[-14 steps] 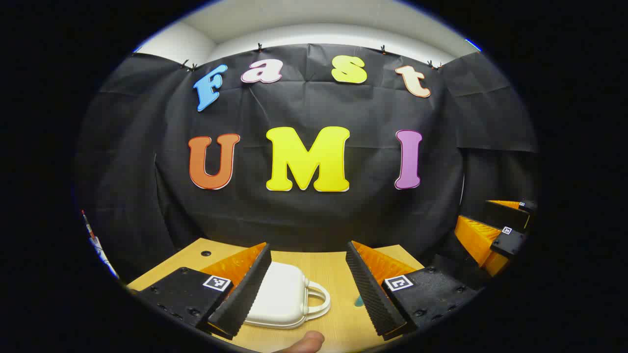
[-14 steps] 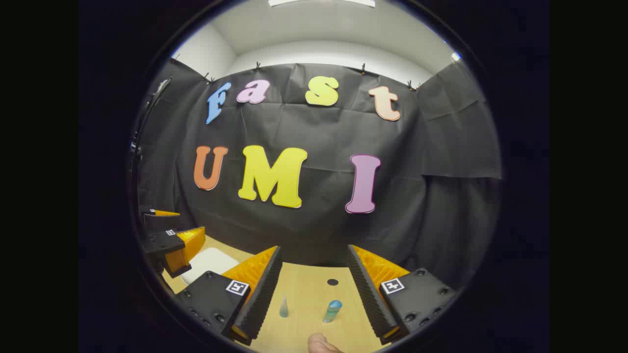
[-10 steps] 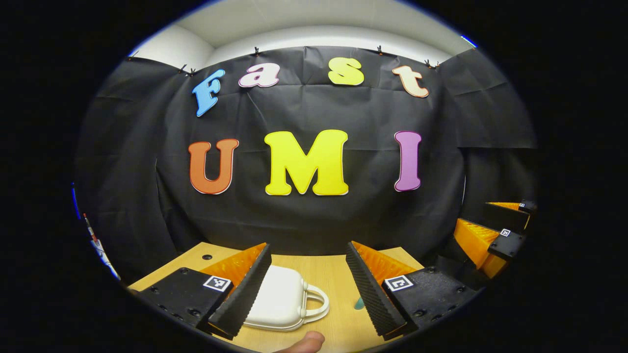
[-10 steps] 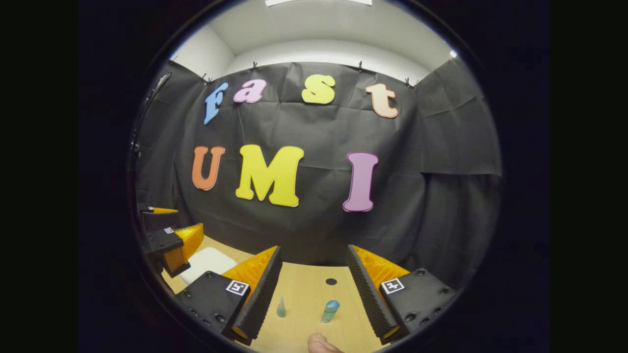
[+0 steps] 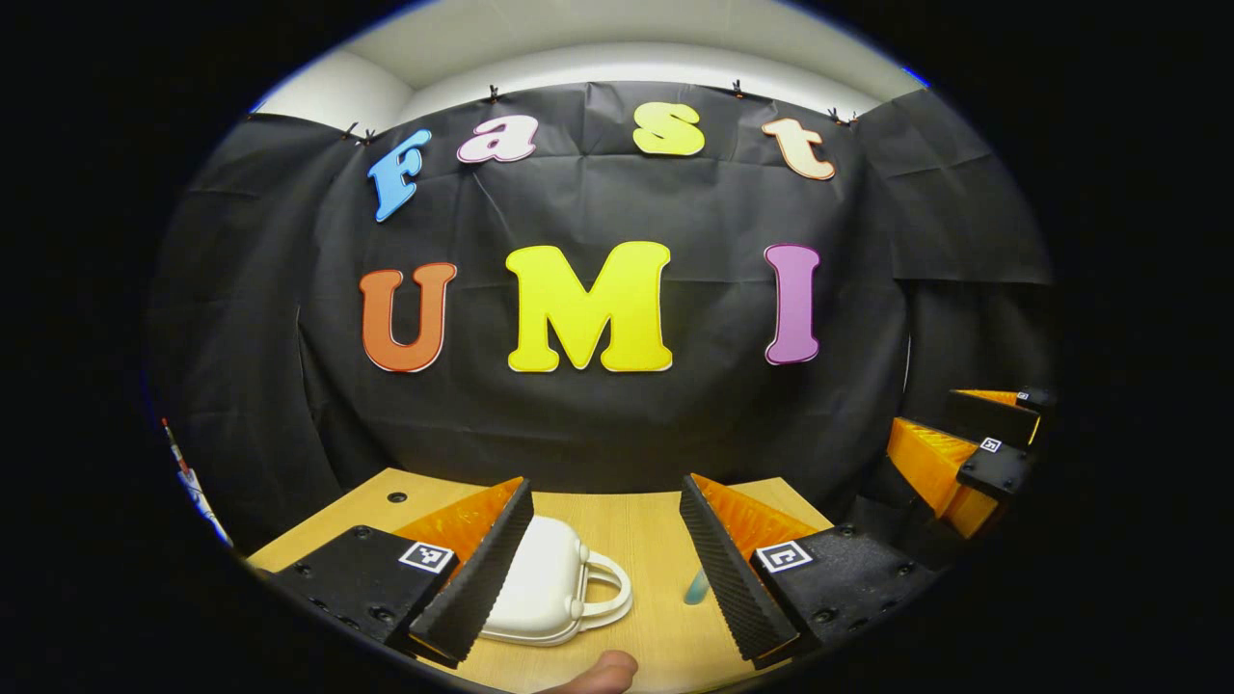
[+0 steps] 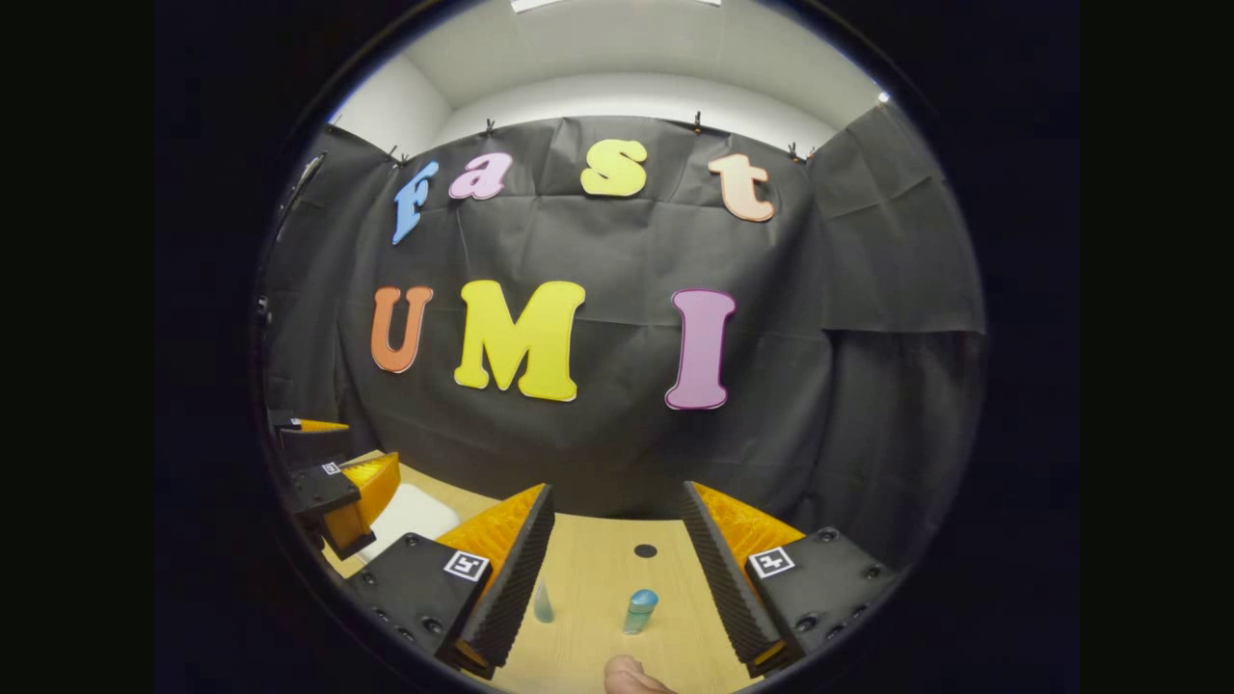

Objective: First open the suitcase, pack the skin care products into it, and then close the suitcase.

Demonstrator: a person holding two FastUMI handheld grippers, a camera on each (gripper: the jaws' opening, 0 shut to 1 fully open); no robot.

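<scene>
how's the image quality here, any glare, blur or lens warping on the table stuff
Left gripper view: sharp and evenly lit, the glossy white hard-shell suitcase carries soft highlights, no harsh glare; fisheye bends the light wooden table edge. Right gripper view: the small blue-capped bottle and the clear cone-shaped tube are small and slightly soft, casting faint shadows; the black cloth wall bows outward.

Both views are taken from low above a wooden table, facing the black cloth wall at its far edge. The left gripper view is set over the table's left part, the right gripper view over its right part. The white suitcase, a teal bottle and the wall are shared. Each gripper is seen at the other view's edge.
</scene>
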